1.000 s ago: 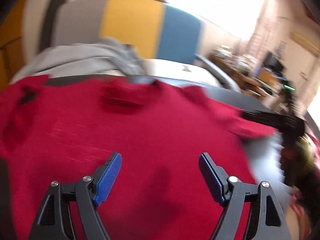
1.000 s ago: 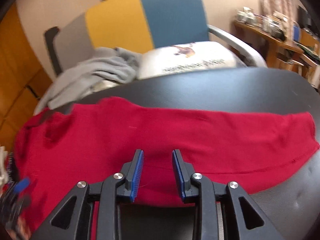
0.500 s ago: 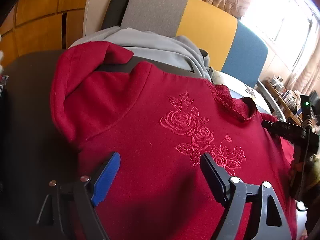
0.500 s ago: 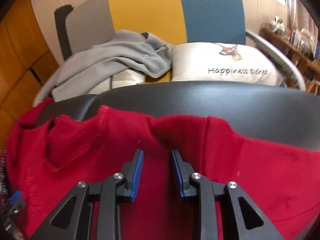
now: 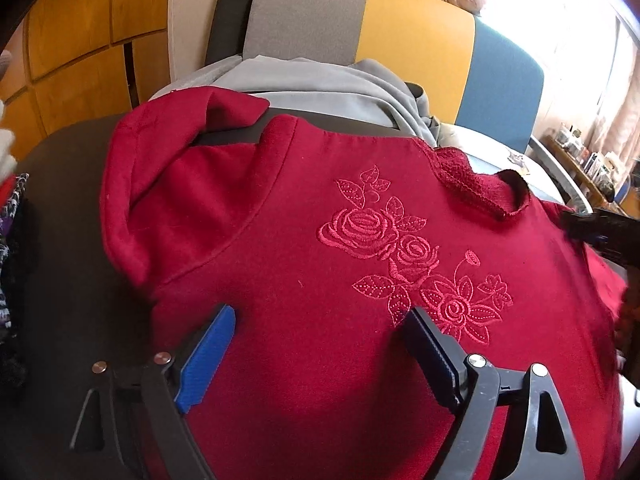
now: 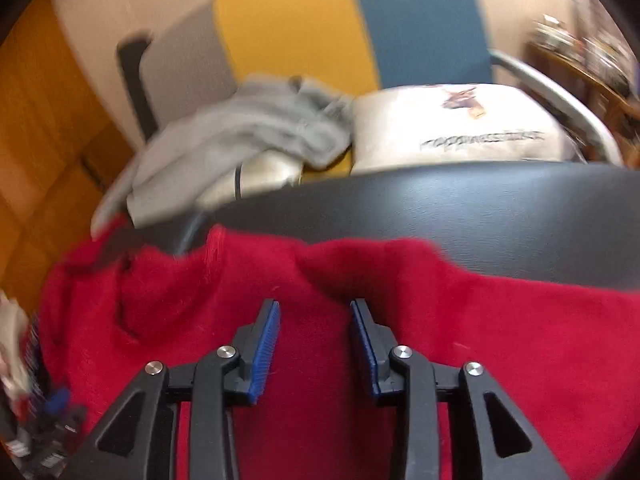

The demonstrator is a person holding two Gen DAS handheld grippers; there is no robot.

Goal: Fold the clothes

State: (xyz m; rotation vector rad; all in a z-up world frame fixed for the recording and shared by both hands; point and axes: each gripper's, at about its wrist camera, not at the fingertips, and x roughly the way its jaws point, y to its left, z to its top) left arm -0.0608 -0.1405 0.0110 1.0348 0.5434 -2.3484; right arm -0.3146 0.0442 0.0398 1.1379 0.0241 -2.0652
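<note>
Item: red sweater, rose embroidery up, spread across the dark table; one sleeve doubled back at the far corner, neckline rumpled.

Left gripper: jaws wide apart above the body cloth, holding nothing.

Right gripper: jaws parted, nothing pinched, red knit beneath.

Step, as judged: laying out or early folding. Next calls for flattening that sleeve.

Background: grey garment on chair.

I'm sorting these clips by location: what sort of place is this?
Probably an office or lounge, not a laundry: a tricolour bench seat, a cluttered wooden desk by a curtained window, wood wall panels.
</note>
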